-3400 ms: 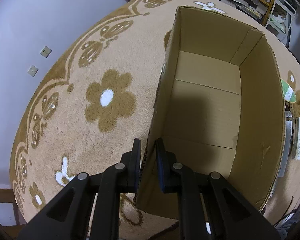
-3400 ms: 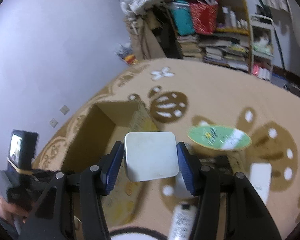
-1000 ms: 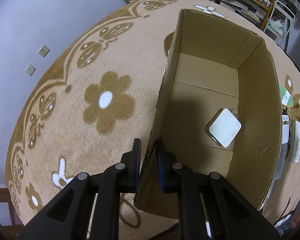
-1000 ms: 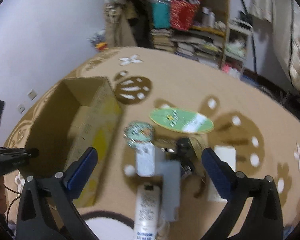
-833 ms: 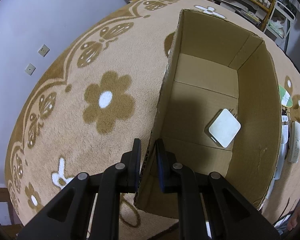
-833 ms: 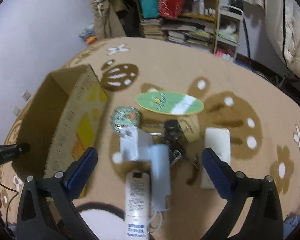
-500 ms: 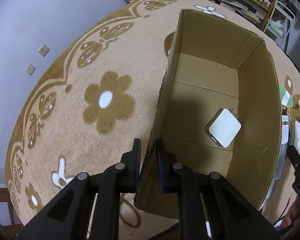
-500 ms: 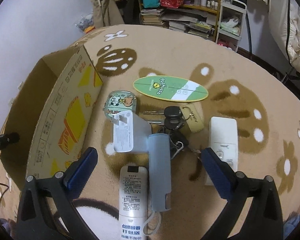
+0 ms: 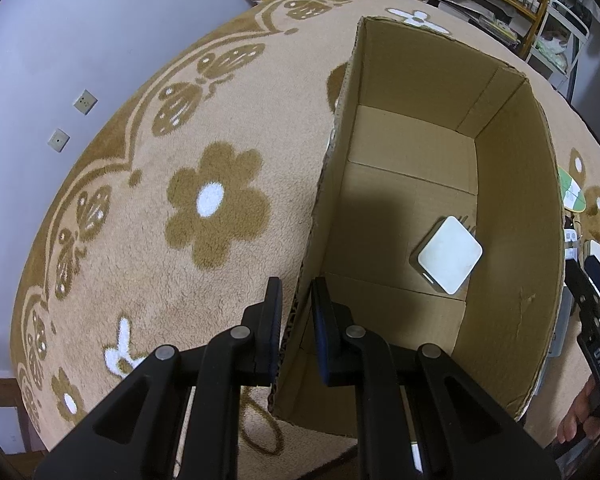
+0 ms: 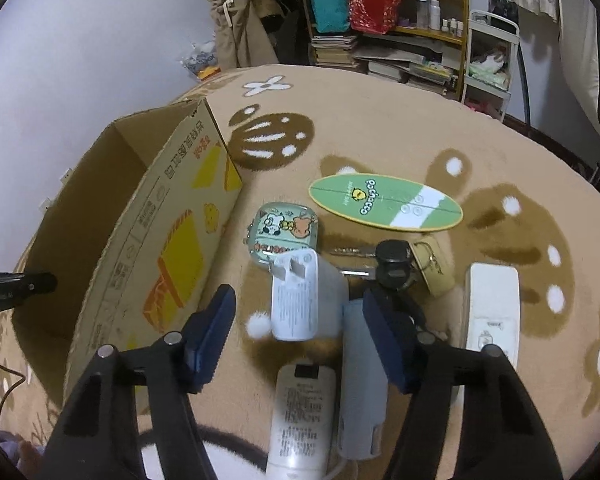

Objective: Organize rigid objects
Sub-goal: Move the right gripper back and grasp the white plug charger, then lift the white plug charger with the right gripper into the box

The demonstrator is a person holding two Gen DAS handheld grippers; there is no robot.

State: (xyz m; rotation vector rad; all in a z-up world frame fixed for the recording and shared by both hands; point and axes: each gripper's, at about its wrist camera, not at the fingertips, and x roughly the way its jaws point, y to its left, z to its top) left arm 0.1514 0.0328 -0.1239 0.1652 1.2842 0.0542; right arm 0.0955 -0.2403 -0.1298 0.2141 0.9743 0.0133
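The left claw (image 9: 296, 312) is clamped on the near wall of the cardboard box (image 9: 512, 280), where one white square device (image 9: 450, 255) lies. Beside the box, on the carpet, the right claw (image 10: 296, 334) is closing around the white charger (image 10: 300, 296), not yet pressing it. The charger looks stiff, light and smooth, so its flat sides are best to grip.

The left gripper (image 9: 296, 312) points steeply down, its jaws pinched on the cardboard box (image 9: 512, 216) wall. The right gripper (image 10: 296, 320) angles down, jaws closing, pads touching nothing.
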